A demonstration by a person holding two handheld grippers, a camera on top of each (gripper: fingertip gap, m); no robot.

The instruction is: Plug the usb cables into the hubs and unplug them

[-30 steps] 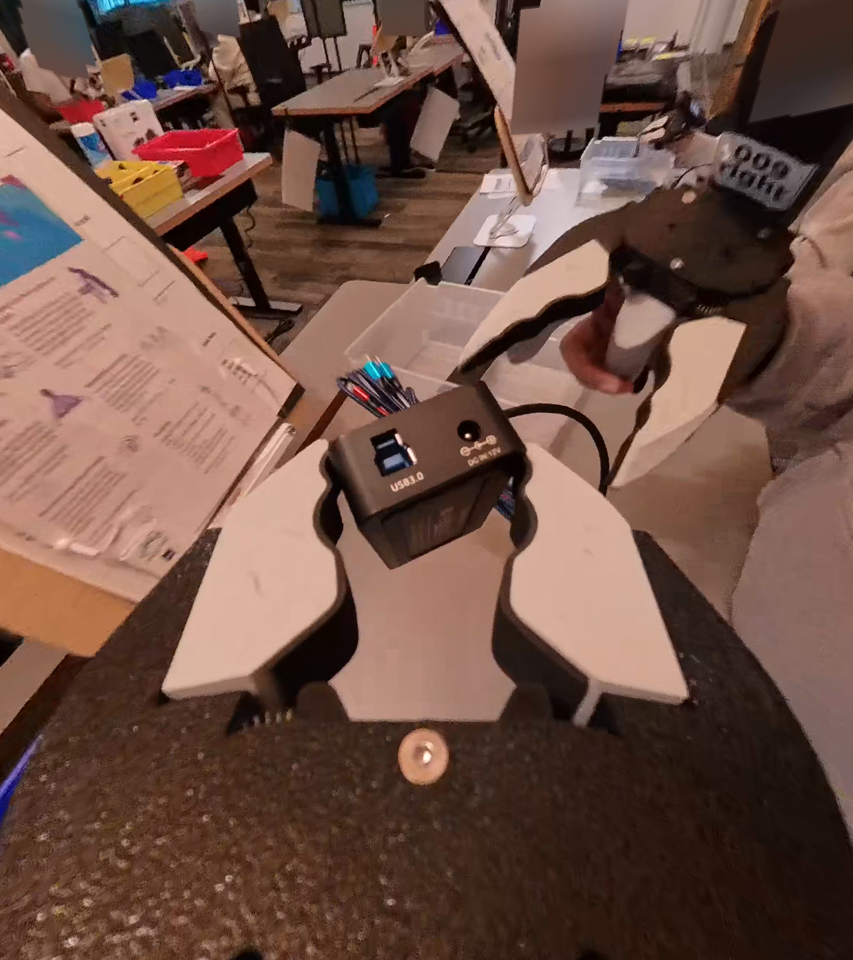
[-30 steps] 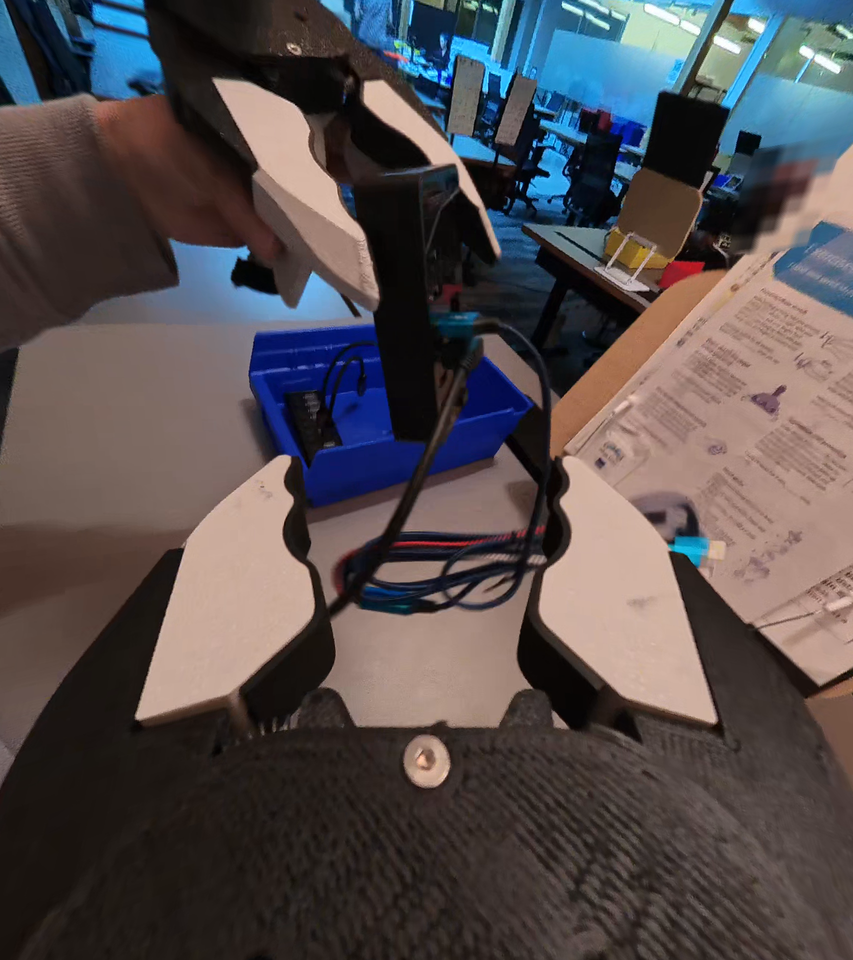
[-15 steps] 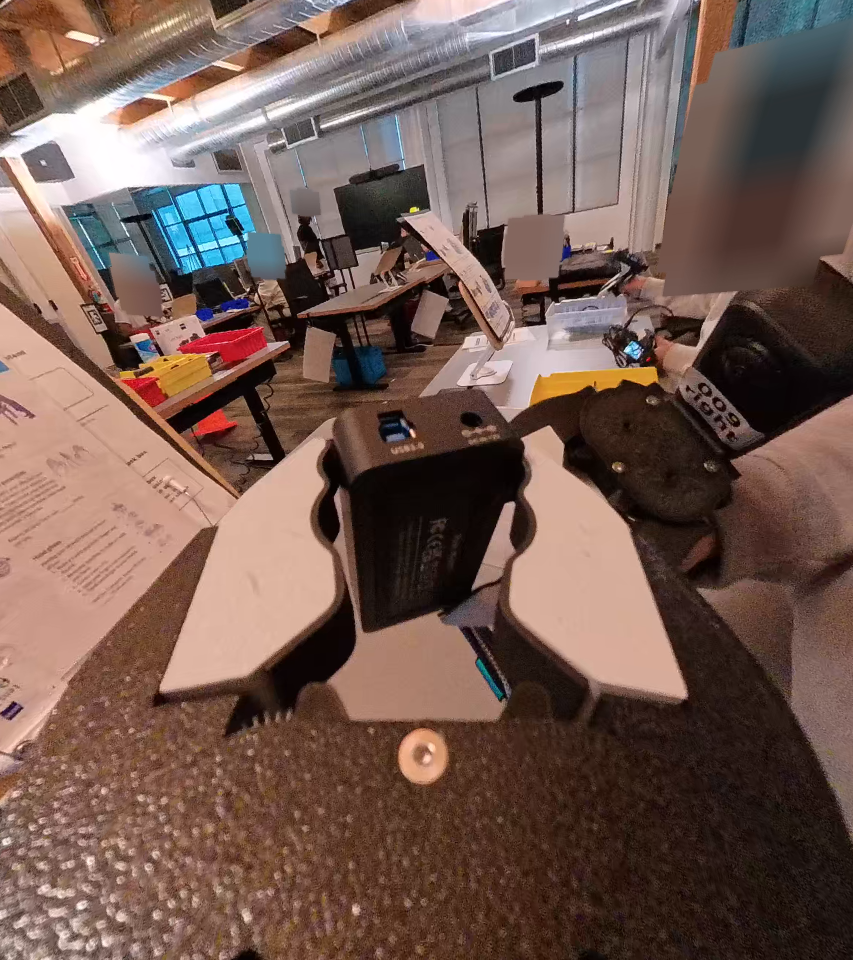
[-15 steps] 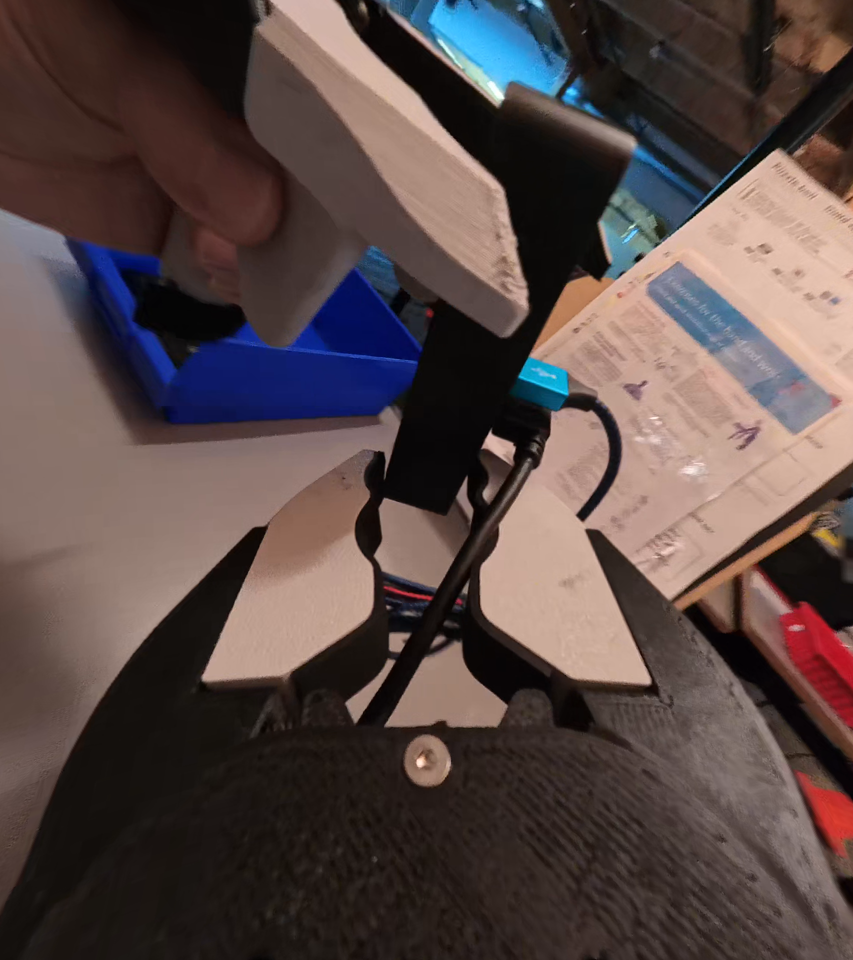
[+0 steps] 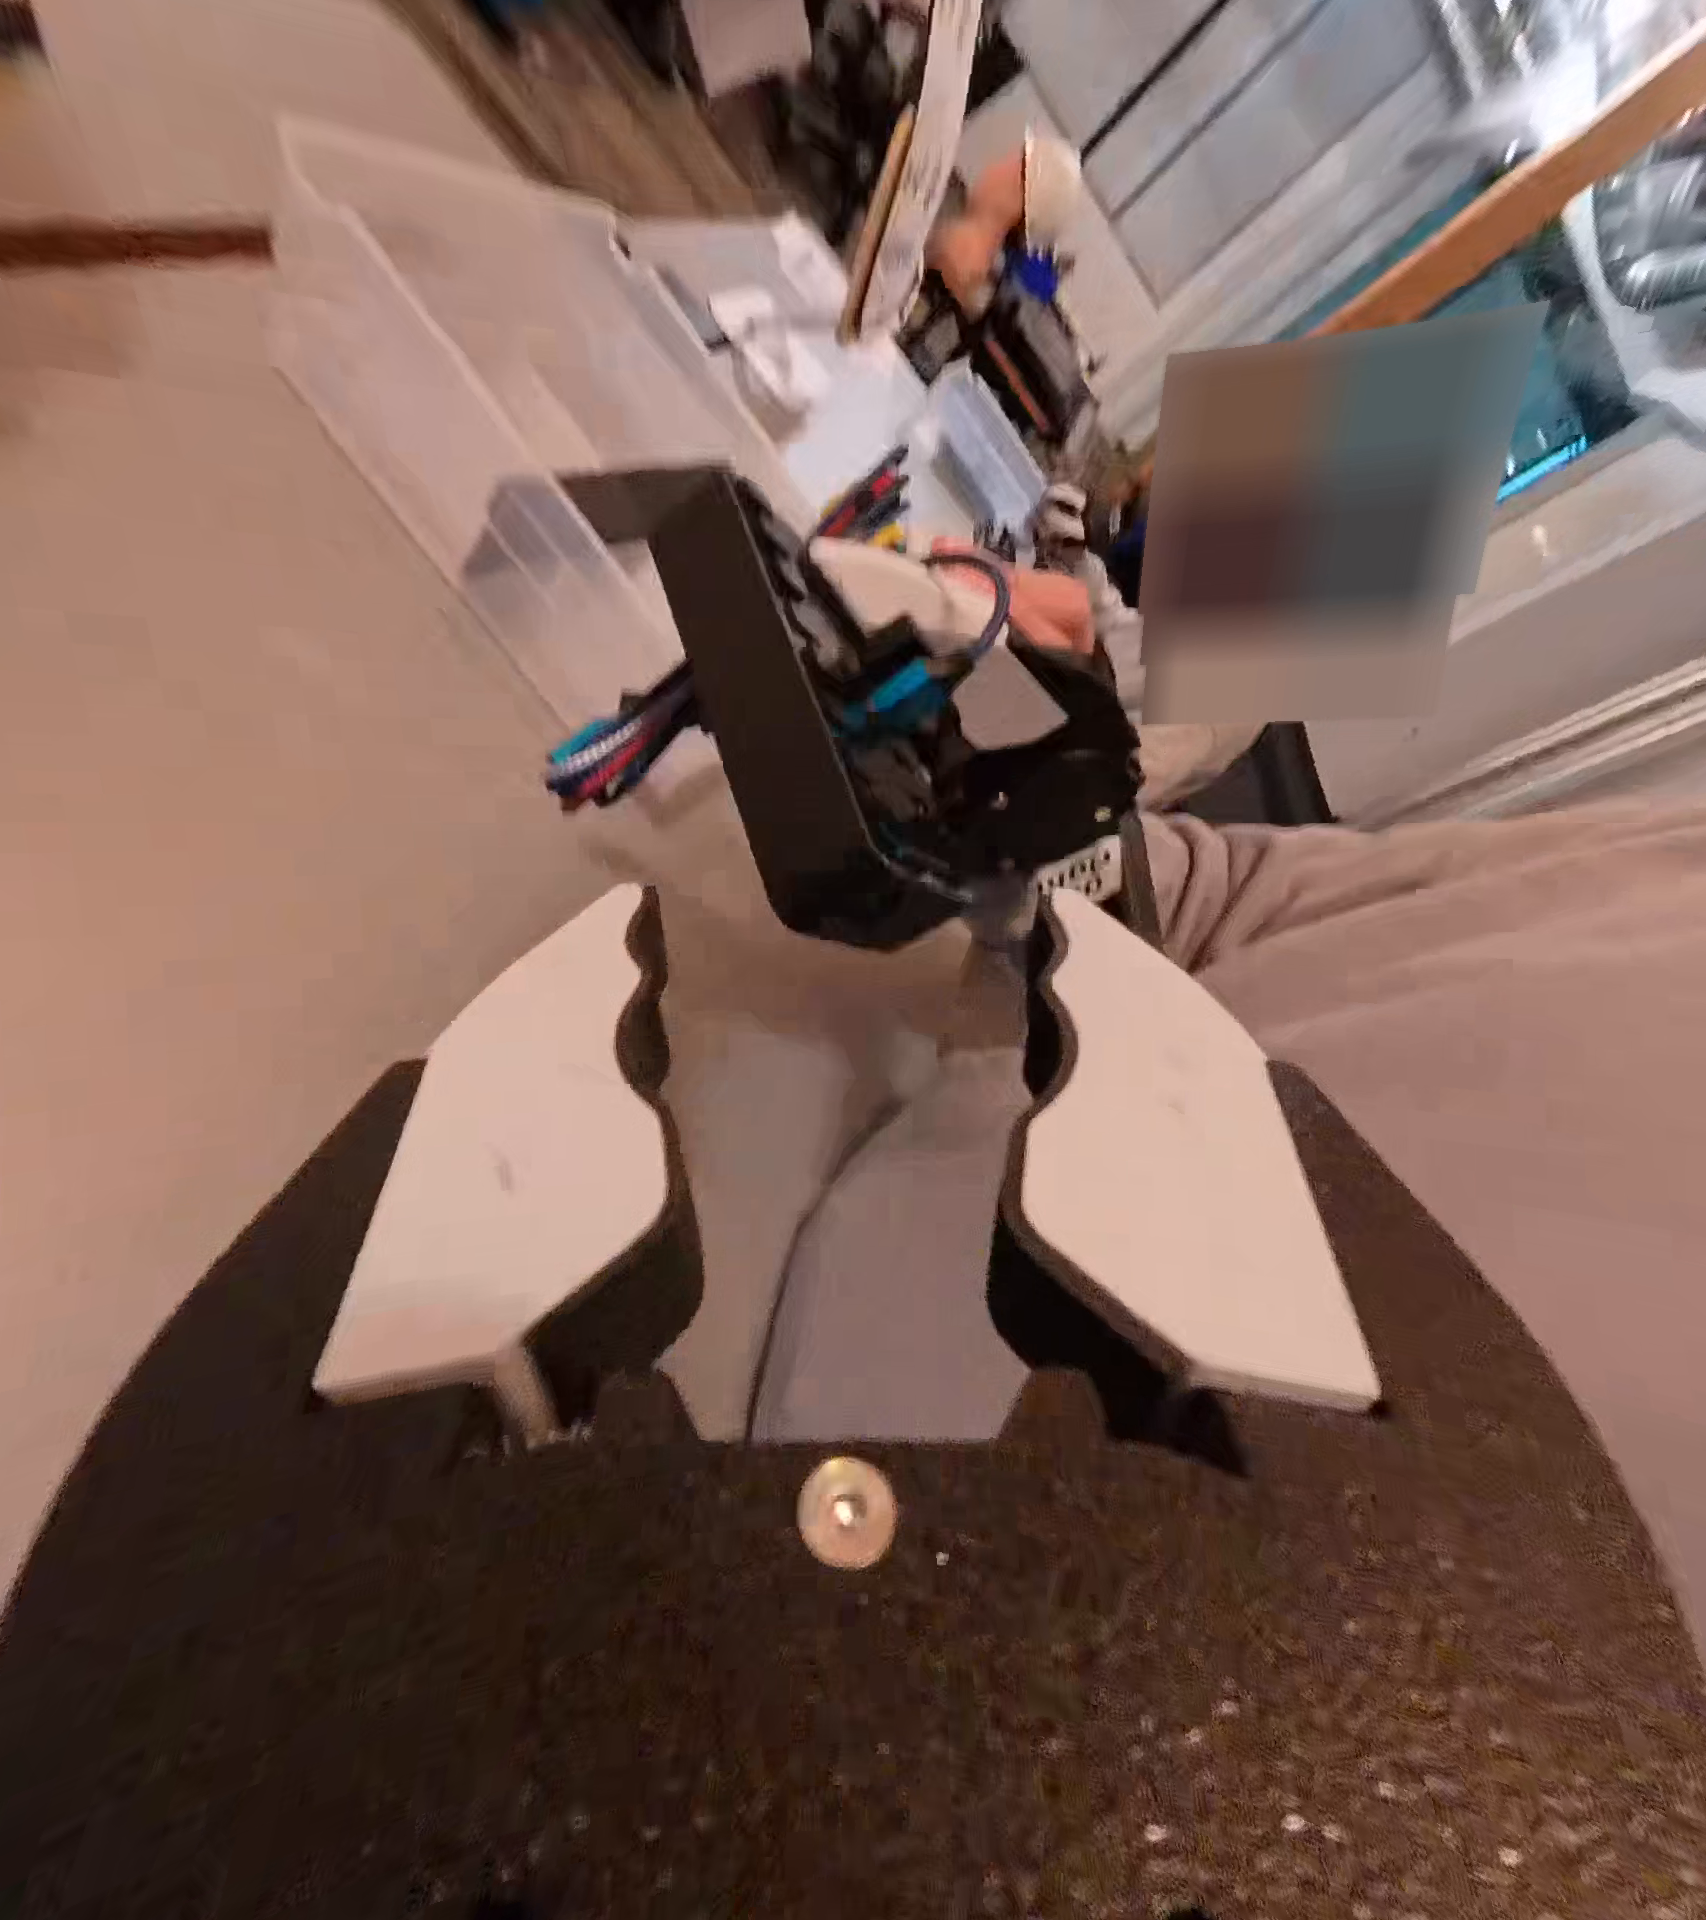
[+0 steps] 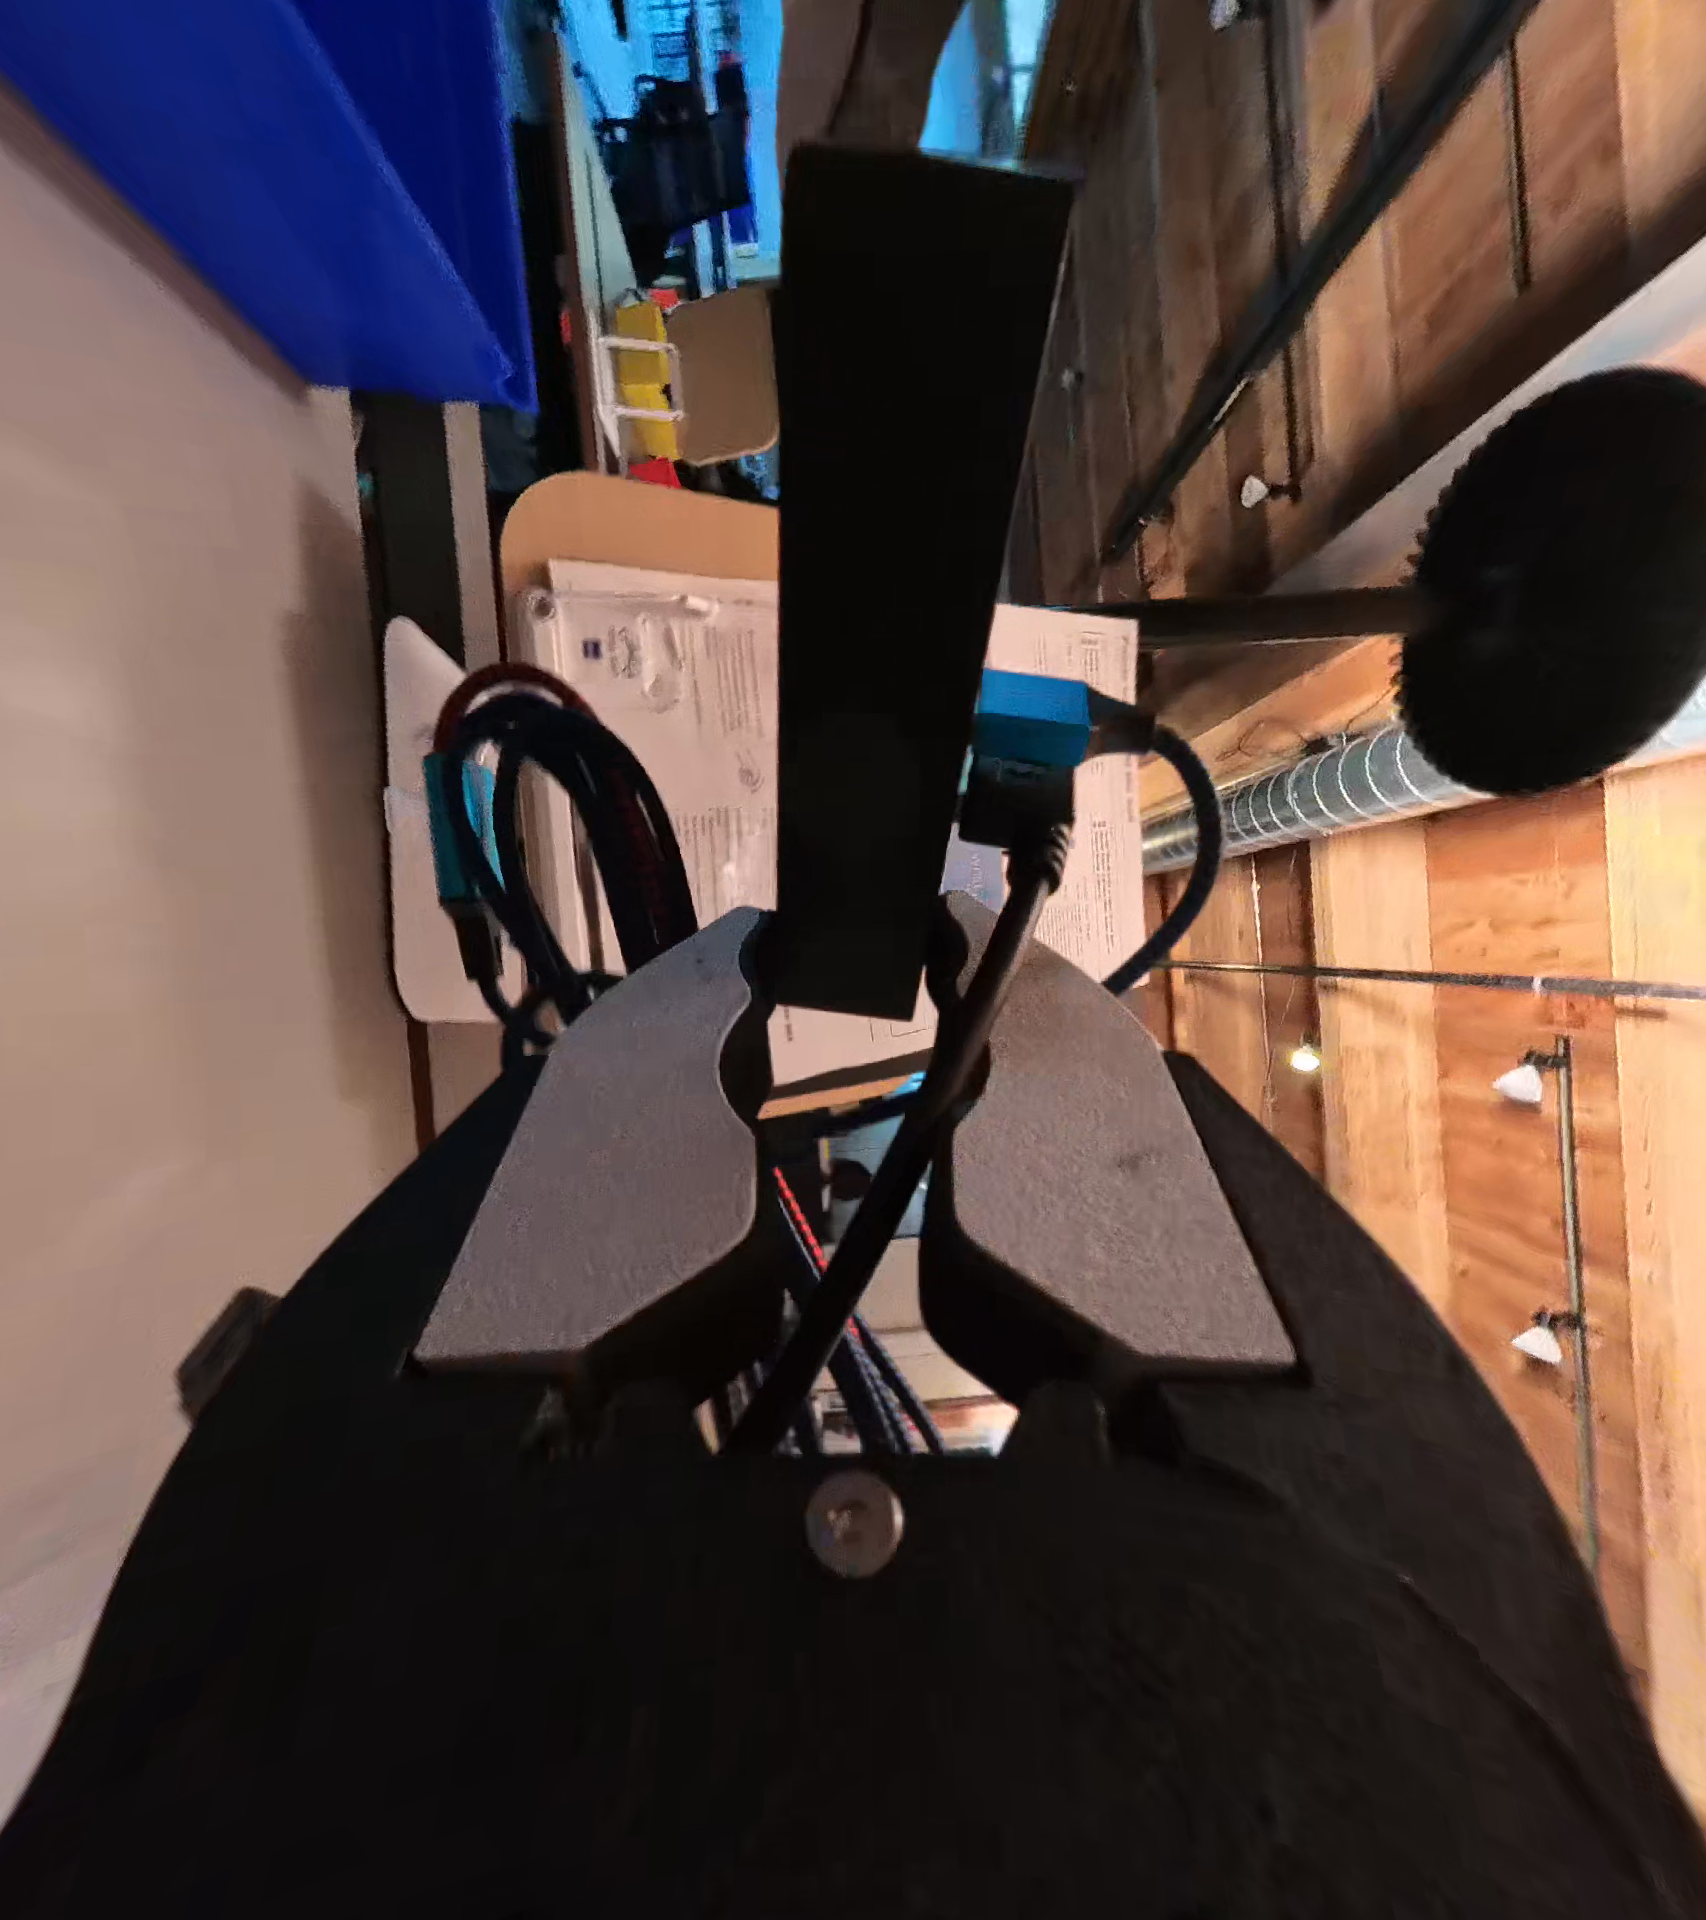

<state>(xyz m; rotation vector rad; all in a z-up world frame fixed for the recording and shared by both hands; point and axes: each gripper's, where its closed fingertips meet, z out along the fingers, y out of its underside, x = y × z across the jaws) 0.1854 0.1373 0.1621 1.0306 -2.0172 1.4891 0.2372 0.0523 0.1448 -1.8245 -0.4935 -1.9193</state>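
The right hand-held gripper (image 6: 849, 940) clamps the long black rectangular USB hub (image 6: 906, 582). A blue-plugged cable (image 6: 1031, 717) sits plugged into the hub's side. The left hand-held gripper (image 5: 844, 935) stands open and empty below the hub.

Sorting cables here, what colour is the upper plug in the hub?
Bright blue plug on the black hub; clearest in the right wrist view.

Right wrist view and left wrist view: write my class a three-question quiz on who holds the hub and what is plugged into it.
1. True or false: the left gripper holds the black hub.
2. What colour is the plug seated in the hub right beside the black plug? A red, B blue, C white.
3. Fill in: the right gripper is ___ on the hub's near end.

Key: 1 false, it is open and empty. 2 B, the blue plug. 3 shut.
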